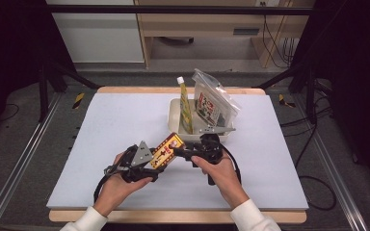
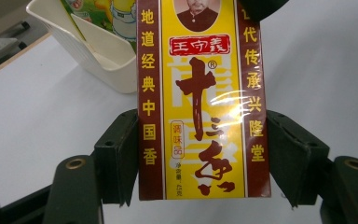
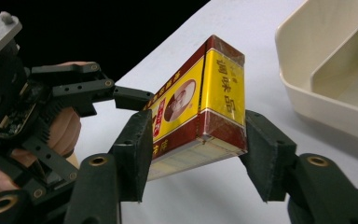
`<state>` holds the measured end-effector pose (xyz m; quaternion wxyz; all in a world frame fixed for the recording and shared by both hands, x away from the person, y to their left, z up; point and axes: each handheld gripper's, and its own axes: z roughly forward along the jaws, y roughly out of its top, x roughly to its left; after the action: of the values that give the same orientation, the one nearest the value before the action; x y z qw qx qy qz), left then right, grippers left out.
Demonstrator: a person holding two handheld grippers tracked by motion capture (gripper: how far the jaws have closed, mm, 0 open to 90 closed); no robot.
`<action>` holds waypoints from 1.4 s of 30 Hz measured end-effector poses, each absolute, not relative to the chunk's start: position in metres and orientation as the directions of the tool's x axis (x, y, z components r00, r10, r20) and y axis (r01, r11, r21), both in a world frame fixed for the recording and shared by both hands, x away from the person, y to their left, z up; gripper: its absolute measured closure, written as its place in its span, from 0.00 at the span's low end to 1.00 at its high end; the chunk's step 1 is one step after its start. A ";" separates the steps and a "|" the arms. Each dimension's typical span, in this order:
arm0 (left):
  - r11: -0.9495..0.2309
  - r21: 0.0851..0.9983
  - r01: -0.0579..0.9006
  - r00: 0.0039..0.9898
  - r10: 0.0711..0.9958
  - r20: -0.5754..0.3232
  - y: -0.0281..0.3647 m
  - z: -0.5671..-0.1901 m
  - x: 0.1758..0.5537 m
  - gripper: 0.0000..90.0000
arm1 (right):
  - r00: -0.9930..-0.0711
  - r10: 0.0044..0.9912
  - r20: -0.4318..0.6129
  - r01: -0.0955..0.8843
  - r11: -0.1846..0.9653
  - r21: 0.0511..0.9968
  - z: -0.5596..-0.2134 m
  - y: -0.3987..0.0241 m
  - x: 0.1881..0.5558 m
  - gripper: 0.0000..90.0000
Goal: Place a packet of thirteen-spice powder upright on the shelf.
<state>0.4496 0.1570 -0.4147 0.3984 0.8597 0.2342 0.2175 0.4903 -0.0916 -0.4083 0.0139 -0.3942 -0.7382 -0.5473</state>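
both grippers, left [image 1: 150, 161] and right [image 1: 182, 153], clamp the glossy rectangular spice box [image 1: 166, 149].

A cream divided tray [image 1: 175, 111] on the white table [image 1: 111, 134] holds a yellow tube [image 1: 185, 108] and a clear pouch [image 1: 212, 103].

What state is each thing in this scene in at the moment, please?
Box: off the table, held between both grippers, sealed in film.
Left gripper: shut on one end of the box.
Right gripper: pads against the other end of the box.
Bin: upright on the table, holding goods.
Bottle: upright in the bin, capped.
Pouch: standing in the bin, leaning.
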 end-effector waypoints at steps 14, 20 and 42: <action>-0.609 0.760 0.226 0.779 0.581 0.234 0.154 -0.421 0.453 0.36 | -0.660 0.565 0.495 0.625 0.046 0.780 -0.401 -0.090 0.488 0.71; -0.603 0.765 0.227 0.778 0.584 0.231 0.153 -0.422 0.453 0.36 | -0.642 0.573 0.509 0.645 0.046 0.763 -0.401 -0.089 0.490 0.71; -0.554 0.780 0.291 0.718 0.665 0.205 0.206 -0.422 0.439 0.16 | -0.603 0.723 0.337 0.534 0.052 0.844 -0.361 -0.079 0.480 0.76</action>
<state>0.4393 0.2057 -0.4224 0.3784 0.8462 0.2824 0.2472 0.4796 -0.0794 -0.3613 -0.0888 -0.4364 -0.7197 -0.5326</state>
